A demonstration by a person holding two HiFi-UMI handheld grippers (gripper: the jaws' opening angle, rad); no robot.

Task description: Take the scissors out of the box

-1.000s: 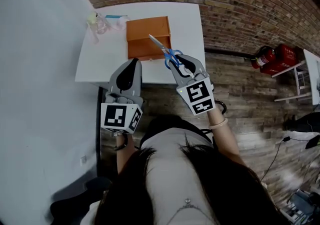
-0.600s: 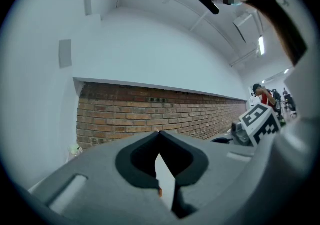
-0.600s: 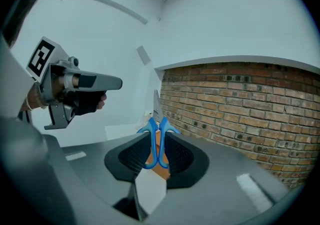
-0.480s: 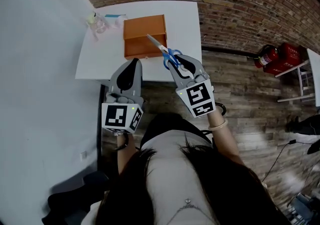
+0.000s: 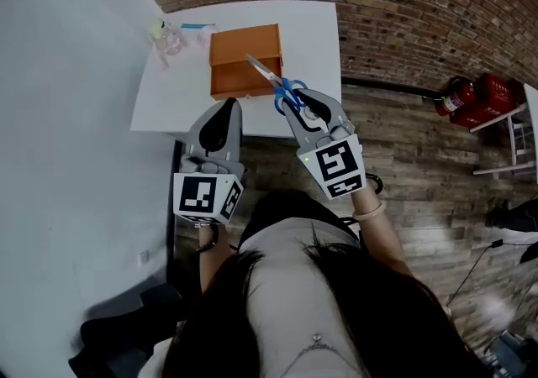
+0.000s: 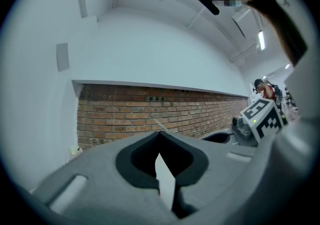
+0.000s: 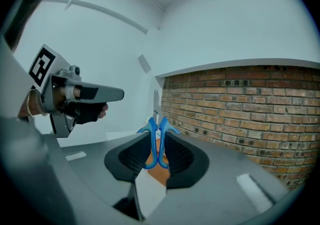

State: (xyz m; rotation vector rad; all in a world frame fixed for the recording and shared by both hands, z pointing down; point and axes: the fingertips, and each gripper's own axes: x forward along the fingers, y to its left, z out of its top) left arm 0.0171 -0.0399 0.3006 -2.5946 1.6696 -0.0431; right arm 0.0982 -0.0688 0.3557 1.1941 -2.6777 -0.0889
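Note:
In the head view, the blue-handled scissors (image 5: 286,91) hang in the air over the near right corner of the open orange box (image 5: 244,49), blades pointing up and left. My right gripper (image 5: 301,106) is shut on the scissors' handles. In the right gripper view the blue loops of the scissors (image 7: 155,141) sit squeezed between the two pads, blades upright. My left gripper (image 5: 227,107) hovers at the table's near edge, left of the scissors, with its jaws together and nothing in them; in the left gripper view its tips (image 6: 160,134) meet.
The box stands on a white table (image 5: 315,40) against a brick wall. A clear plastic item (image 5: 166,36) lies at the table's far left corner. A red fire extinguisher (image 5: 471,95) rests on the wooden floor at the right.
Both grippers have shifted only slightly. The scissors stay held in the right gripper above the box's near side.

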